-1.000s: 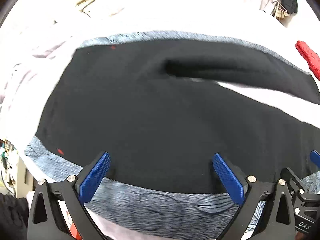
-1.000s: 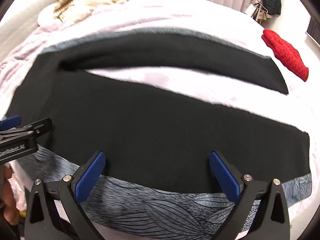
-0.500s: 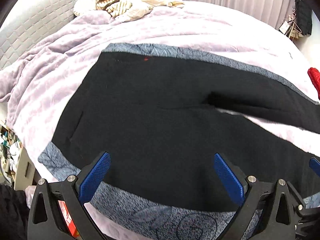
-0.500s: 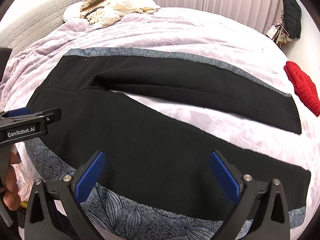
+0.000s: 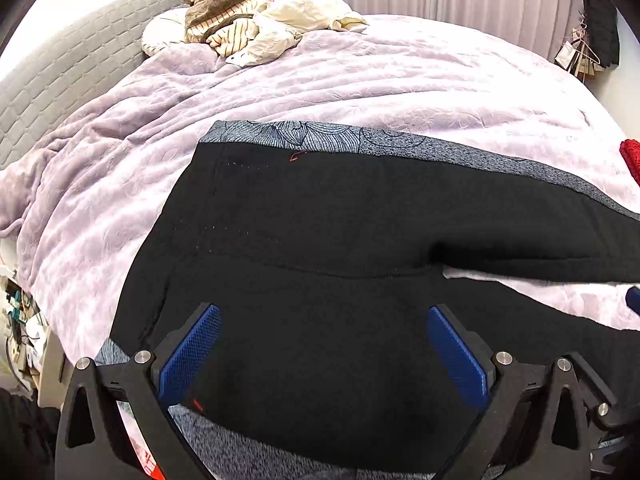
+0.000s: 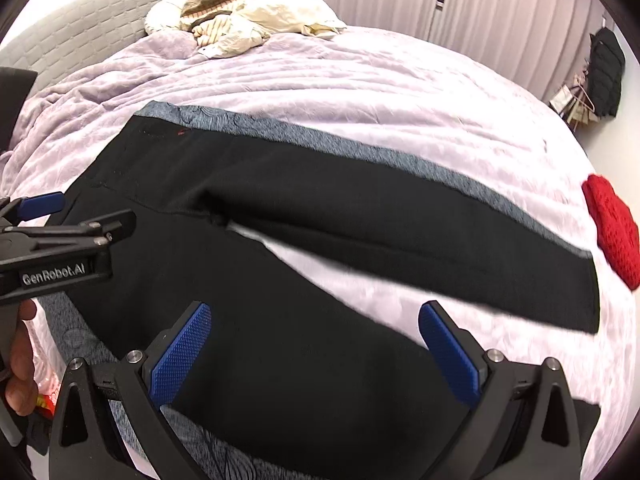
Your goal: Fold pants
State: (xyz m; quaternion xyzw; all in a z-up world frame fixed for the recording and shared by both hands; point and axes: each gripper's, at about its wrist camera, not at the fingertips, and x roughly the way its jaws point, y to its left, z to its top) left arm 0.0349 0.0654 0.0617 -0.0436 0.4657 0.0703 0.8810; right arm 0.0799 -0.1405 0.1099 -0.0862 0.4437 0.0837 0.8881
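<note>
Black pants (image 5: 320, 240) with grey patterned side stripes lie spread flat on the lilac bedspread (image 5: 360, 80), waist to the left and both legs splayed to the right (image 6: 400, 224). My left gripper (image 5: 324, 344) hovers open above the seat area near the front stripe, nothing between its blue pads. In the right wrist view my right gripper (image 6: 316, 340) is open over the near leg, and the left gripper (image 6: 60, 232) shows at the left edge, held by a hand (image 6: 20, 360).
A pile of crumpled striped and cream clothes (image 5: 256, 24) rests by the grey headboard (image 5: 60, 68). A red knitted item (image 6: 612, 224) lies at the bed's right side. Curtains and a hanging black garment (image 6: 606, 72) stand behind.
Both grippers have lifted and pulled back from the pants, so more of the bed and headboard shows. The pants lie unchanged; both grippers stay open.
</note>
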